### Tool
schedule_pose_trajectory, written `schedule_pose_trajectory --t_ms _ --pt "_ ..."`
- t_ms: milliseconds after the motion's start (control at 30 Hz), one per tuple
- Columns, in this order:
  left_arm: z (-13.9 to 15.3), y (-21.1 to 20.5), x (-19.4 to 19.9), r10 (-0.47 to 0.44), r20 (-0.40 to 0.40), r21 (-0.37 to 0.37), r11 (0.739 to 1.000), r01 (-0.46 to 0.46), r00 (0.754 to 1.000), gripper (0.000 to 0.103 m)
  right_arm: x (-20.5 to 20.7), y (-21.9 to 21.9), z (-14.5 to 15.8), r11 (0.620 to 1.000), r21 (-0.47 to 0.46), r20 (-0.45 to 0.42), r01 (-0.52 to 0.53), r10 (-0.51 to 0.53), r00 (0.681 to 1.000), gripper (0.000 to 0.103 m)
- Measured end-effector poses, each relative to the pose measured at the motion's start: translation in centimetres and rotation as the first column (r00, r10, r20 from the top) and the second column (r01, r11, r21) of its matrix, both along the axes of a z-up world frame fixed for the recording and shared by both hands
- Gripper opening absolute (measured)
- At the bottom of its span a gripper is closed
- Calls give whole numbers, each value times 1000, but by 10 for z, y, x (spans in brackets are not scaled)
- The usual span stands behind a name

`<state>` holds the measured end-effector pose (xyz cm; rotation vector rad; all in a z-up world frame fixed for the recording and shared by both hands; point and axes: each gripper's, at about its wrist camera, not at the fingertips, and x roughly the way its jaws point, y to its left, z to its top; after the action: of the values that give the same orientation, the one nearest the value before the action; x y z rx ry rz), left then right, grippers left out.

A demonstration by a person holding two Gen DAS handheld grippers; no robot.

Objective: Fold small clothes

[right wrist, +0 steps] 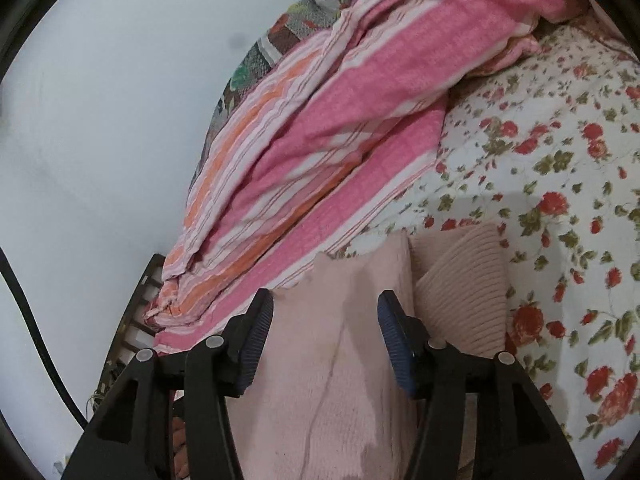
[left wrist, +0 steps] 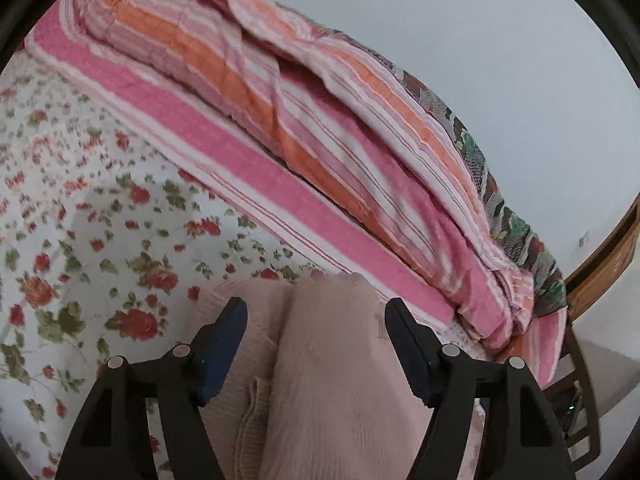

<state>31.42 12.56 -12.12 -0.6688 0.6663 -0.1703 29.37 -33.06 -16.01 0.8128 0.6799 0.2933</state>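
Observation:
A pale pink knit garment (left wrist: 336,360) lies on the floral bedsheet (left wrist: 80,208), bunched with folds. My left gripper (left wrist: 316,312) is open, its fingers apart above the garment, holding nothing. In the right wrist view the same pink garment (right wrist: 332,360) shows with a ribbed part (right wrist: 464,292) to its right. My right gripper (right wrist: 326,308) is open over the garment, with its jaws set wide on either side of the cloth.
A pink, orange and white striped quilt (left wrist: 280,128) is heaped along the far side of the bed, also in the right wrist view (right wrist: 320,128). A patterned blanket (left wrist: 516,216) lies behind it by the white wall. A wooden bed frame (left wrist: 600,264) is at the right.

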Motion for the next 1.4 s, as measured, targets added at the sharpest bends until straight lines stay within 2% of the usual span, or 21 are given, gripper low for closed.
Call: schedule_pose_trajectory --t_ms 100,167,233,267,333,433,500,567,667,767,833,900,933,1000,1167,1233,1267,1300,1333,1367,1400 --pt "8 -7 -4 -8 -4 65 998 9 1000 69 -3 4 3 998 -57 -15 -7 6 1000 55" --pt "11 -9 -8 -20 -27 81 996 22 999 69 -4 10 9 989 -144 -41 -14 9 999 54" --pt "13 -12 -17 -44 -50 106 993 49 998 69 -6 20 20 959 -283 -61 -29 12 998 54" --pt "14 -13 -23 -55 -53 134 989 62 997 69 -10 26 27 932 -362 -63 -38 17 998 54" --pt "15 -14 -39 -66 -61 196 978 77 996 69 -24 32 35 887 -458 -47 -51 33 998 54" --pt "10 -11 -65 -88 -76 235 966 104 993 69 -54 31 34 836 -542 -65 -86 61 996 54" --pt "1 -7 -89 -105 -95 245 961 126 990 69 -71 24 29 828 -550 -80 -105 74 994 54" --pt "-9 -3 -106 -111 -117 231 963 136 987 69 -89 15 23 832 -541 -105 -122 76 991 54" --pt "-27 3 -132 -141 -143 136 978 160 980 69 -114 -2 10 874 -467 -141 -136 78 987 54" --pt "-36 4 -148 -146 -111 41 988 151 983 69 -137 -14 1 914 -378 -157 -147 93 983 54" --pt "-38 -1 -146 -164 -104 -7 986 164 981 69 -146 -11 -5 931 -323 -163 -169 121 979 54" --pt "-42 -9 -142 -194 -104 -71 980 188 975 69 -147 -2 -6 936 -306 -154 -172 130 980 55" --pt "-43 -14 -140 -199 -104 -81 978 191 974 69 -147 3 -7 939 -297 -150 -174 134 979 55" --pt "-46 -20 -135 -174 -100 -79 983 167 980 69 -143 13 -10 948 -259 -138 -184 152 979 55" --pt "-52 -17 -115 -106 -89 -137 986 93 990 68 -120 19 -23 988 -130 -137 -85 67 988 55" --pt "-55 -12 -108 -74 -86 -132 989 62 994 62 -111 15 -24 996 -75 -131 -43 33 991 55" --pt "-55 -13 -105 -45 -89 -99 994 36 995 51 -105 13 -25 998 -56 -133 -23 15 991 55" --pt "-55 -13 -104 -19 -95 -62 998 13 995 39 -98 12 -26 999 -47 -141 -6 -1 990 50" --pt "-55 -13 -102 -13 -92 -45 999 8 996 33 -93 13 -27 999 -47 -155 5 -13 988 32" --pt "-54 -12 -102 -18 -88 -42 999 15 996 18 -88 14 -29 999 -48 -168 16 -24 985 16" --pt "-52 -10 -102 -25 -87 -51 998 21 996 14 -85 15 -30 999 -46 -173 6 -14 985 10"
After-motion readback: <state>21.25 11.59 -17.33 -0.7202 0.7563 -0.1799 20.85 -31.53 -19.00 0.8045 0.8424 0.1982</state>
